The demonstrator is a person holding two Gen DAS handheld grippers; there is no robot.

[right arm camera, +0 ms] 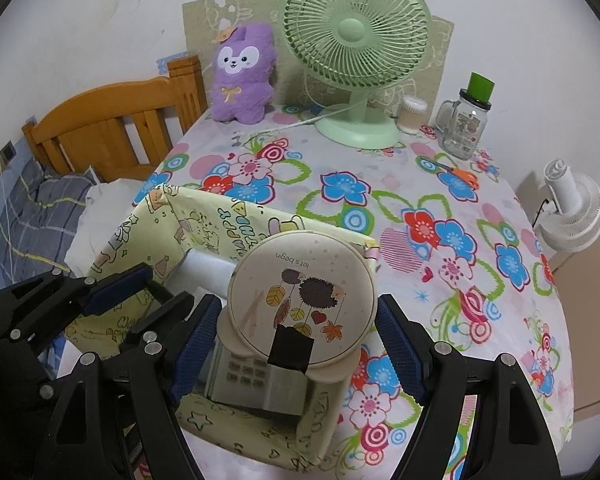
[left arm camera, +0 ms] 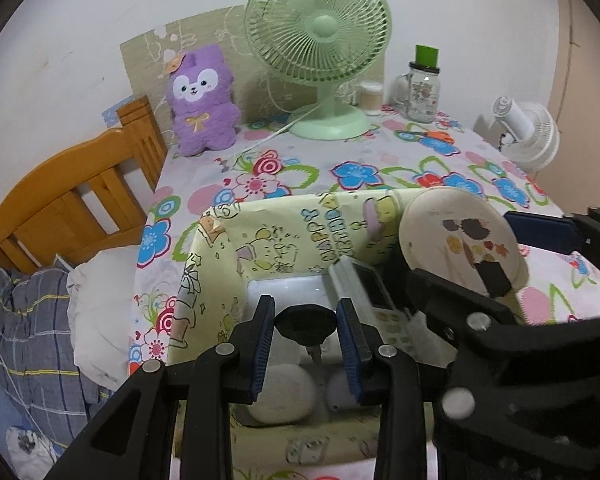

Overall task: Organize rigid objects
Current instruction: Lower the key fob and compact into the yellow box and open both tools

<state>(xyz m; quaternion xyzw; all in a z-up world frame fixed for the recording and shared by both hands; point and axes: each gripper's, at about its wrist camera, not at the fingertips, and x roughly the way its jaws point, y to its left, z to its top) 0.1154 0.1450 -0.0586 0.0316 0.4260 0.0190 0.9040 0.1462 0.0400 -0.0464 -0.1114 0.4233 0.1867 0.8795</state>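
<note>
A yellow cartoon-print box [left arm camera: 220,240] [right arm camera: 148,216] sits at the near edge of the flowered table. My left gripper [left arm camera: 306,344] is shut on a black car key [left arm camera: 305,322] over the box's inside. My right gripper [right arm camera: 296,352] is open around a round cream mirror [right arm camera: 300,300] [left arm camera: 464,236] with a hedgehog print, which stands at the box's right side; its pads are apart from it. In the box lie a white remote [left arm camera: 376,300] [right arm camera: 244,376], a white case [left arm camera: 284,288] and two pale rounded objects [left arm camera: 284,394].
At the table's back stand a purple plush [left arm camera: 202,100], a green fan [left arm camera: 320,40], a cotton-swab jar [left arm camera: 370,98] and a glass mug with a green lid [left arm camera: 422,88]. Orange scissors [right arm camera: 460,174] lie near the mug. A white fan [right arm camera: 576,212] is right, a wooden bed [left arm camera: 72,192] left.
</note>
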